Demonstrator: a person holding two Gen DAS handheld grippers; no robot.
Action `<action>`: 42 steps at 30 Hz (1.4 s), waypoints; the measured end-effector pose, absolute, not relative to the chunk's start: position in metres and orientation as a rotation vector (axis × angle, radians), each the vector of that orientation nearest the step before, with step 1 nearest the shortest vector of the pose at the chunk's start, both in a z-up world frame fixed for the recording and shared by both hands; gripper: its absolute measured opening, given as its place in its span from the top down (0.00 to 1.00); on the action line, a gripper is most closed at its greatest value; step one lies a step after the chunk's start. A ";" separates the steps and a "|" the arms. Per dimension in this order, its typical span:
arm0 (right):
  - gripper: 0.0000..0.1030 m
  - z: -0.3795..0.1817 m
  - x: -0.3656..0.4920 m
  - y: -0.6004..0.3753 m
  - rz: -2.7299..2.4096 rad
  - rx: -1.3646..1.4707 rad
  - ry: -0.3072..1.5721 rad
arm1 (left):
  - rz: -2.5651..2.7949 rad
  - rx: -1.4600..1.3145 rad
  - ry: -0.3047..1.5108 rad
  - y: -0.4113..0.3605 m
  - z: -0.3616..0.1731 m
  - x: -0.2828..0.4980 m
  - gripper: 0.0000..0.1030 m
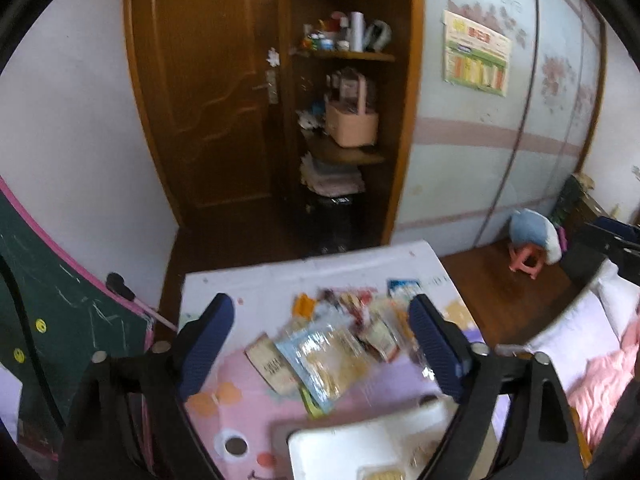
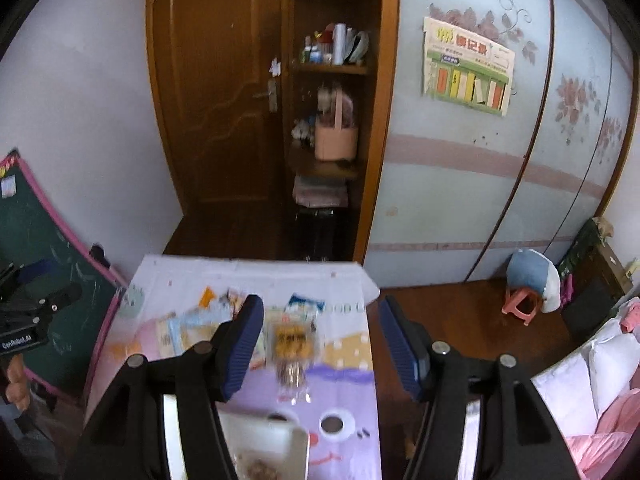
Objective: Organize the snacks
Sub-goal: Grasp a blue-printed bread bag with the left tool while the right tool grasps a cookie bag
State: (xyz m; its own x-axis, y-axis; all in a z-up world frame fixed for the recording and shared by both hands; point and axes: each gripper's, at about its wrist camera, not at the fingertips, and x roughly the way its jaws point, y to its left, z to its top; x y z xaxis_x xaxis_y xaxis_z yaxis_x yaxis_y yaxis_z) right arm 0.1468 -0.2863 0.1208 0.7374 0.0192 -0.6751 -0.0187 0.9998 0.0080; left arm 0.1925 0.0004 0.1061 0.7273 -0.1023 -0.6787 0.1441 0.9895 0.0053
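The left tongs (image 1: pixel 322 344) stand released, their two blue ribbed fingers (image 1: pixel 206 344) spread wide with nothing clamped between them; they hang above the surface (image 1: pixel 248 284), and no pad touches a packet. Seen through the gap, a heap of snack packets (image 1: pixel 344 332) lies on the cartoon-printed cloth that covers the surface, with a clear bag of pale biscuits (image 1: pixel 324 360) nearest and a tan packet (image 1: pixel 270 364) just beside it on the left. Farther back sit an orange packet (image 1: pixel 304 305) and a blue-and-white packet (image 1: pixel 402 289). Below the tongs, at the near edge, is a white tray (image 1: pixel 360 436) (its contents are too blurred to name).

The right tongs (image 2: pixel 318 344) are also released, their fingers (image 2: pixel 242 344) apart and empty. Between them on the cloth lies a clear packet with yellow-brown snacks (image 2: pixel 292 350), not touched by either pad. To its left is a loose spread of pale packets (image 2: pixel 192 326); behind it, another view of the blue-and-white packet (image 2: pixel 306 305). The corner of the white tray (image 2: pixel 276 440) shows near the bottom, holding something brown.

At the left edge of the right wrist view, the other black tool (image 2: pixel 32 312) shows in front of a green chalkboard (image 2: pixel 60 248) with a pink frame. Beyond the surface stand a brown door (image 2: pixel 216 100) and open shelves with a pink basket (image 2: pixel 336 140). A poster (image 2: pixel 468 66) hangs on the pale wardrobe, and a pink stool (image 2: pixel 520 306) sits on the wooden floor, with a bed (image 2: pixel 592 380) at the right.
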 end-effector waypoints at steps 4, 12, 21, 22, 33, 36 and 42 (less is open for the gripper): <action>0.29 0.086 0.186 -0.286 0.022 0.000 0.808 | -0.121 0.073 0.784 0.000 0.077 0.230 0.07; 0.29 -0.062 0.244 -0.275 0.088 -0.004 1.111 | -0.120 0.004 1.013 0.009 -0.056 0.290 0.07; 0.29 -0.183 0.257 -0.255 0.122 0.002 1.354 | -0.084 -0.064 1.263 0.012 -0.185 0.312 0.07; 0.29 -0.189 0.258 -0.255 0.123 0.005 1.368 | -0.078 -0.066 1.280 0.012 -0.195 0.312 0.07; 0.30 -0.239 0.268 -0.244 0.168 0.046 1.478 | -0.052 -0.181 1.365 0.005 -0.238 0.319 0.07; 0.37 -0.246 0.268 -0.240 0.174 0.037 1.497 | -0.034 -0.217 1.376 0.000 -0.241 0.324 0.05; 0.44 -0.246 0.259 -0.228 0.209 0.011 1.488 | 0.009 -0.288 1.424 -0.008 -0.247 0.337 0.01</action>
